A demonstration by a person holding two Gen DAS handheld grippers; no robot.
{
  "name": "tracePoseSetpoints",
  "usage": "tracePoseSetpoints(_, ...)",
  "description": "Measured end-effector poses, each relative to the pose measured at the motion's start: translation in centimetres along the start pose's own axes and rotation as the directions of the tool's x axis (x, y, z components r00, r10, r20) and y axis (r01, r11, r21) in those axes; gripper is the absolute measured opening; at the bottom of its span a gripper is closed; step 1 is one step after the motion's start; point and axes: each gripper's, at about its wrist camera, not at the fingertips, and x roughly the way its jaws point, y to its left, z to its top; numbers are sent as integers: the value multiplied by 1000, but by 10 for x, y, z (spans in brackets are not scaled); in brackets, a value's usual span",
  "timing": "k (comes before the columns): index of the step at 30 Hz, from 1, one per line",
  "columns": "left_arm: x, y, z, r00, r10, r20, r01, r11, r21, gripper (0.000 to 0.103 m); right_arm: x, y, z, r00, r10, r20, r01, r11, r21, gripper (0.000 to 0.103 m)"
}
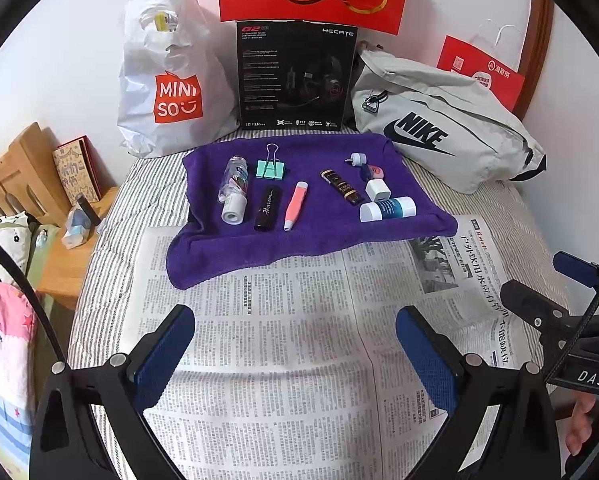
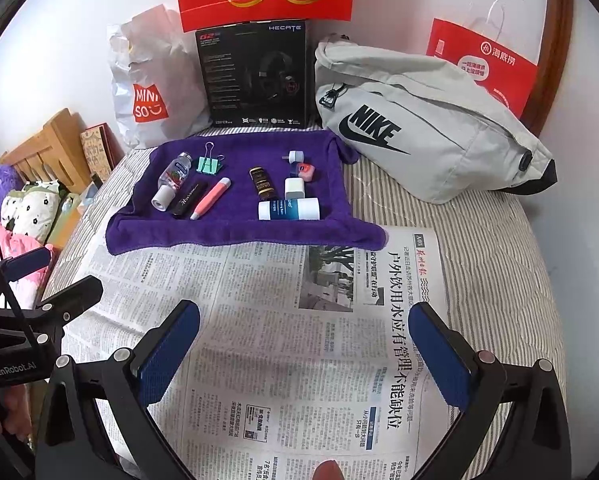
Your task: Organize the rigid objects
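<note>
Both of my hand-held tools are hovering over the spread printed newspaper, short of the purple terry towel that I am using as my landmark. I am keeping the left gripper with its blue-padded jaws spread wide and holding nothing, and the right gripper is standing just as wide and empty, nearer the towel's right corner.

Everything I am sorting is lying on the towel. At its left end a clear plastic bottle with a white cap is lying on its side, cap toward me. Just behind and right of it a mint-green binder clip with wire handles is resting. Next, a black cylindrical tube with script lettering is lying beside a pink and white pen-shaped tool. Past the towel's middle a dark brown and gold tube is lying at an angle. Toward the right end a small white and blue plug-like piece is sitting farthest back, with a small pink and blue object in front of it, then a white cube-shaped charger, and nearest the front edge a white and blue cylinder lying crosswise.

Behind the towel a black headset box is standing upright, and to the right of the towel a grey fabric waist bag is lying.
</note>
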Motion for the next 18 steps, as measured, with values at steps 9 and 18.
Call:
tracePoseSetpoints(9, 0, 2, -1, 1000, -3, -4, 3, 1000, 6, 102, -1, 1, 1, 1000, -5, -1, 5, 1000, -6, 103)
tracePoseSetpoints(18, -2, 2, -2, 1000, -3, -8, 3, 1000, 5, 102, -4, 1, 2, 1000, -9, 2, 9, 1000, -11, 103)
